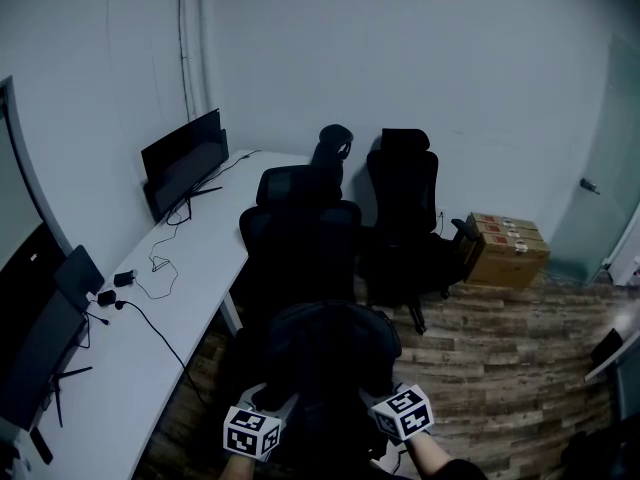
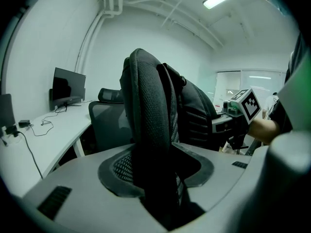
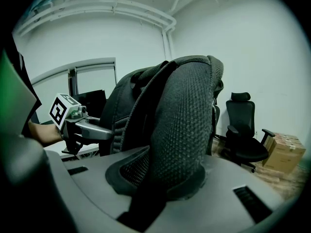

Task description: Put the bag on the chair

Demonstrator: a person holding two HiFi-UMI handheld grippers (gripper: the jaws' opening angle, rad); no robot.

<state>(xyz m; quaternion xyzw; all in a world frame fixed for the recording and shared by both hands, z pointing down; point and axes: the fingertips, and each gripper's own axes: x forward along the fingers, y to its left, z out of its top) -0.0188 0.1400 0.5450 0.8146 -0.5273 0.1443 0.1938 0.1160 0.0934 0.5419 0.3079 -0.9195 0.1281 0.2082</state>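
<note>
the black bag (image 1: 330,353) hangs between both tools, near the closest chair (image 1: 300,243) and not yet on it. the left tool (image 1: 272,404) is clamped on one padded mesh shoulder strap (image 2: 148,120), the right tool (image 1: 382,402) on the other strap (image 3: 187,125). the bag looks soft and saggy, probably fairly heavy. the thick straps give a grippy, squashable hold, though the body may swing or slump.

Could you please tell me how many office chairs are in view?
2 clearly: the left chair beside the desk, and the right chair near the cardboard box. Their dark overlap may hide a third.
</note>
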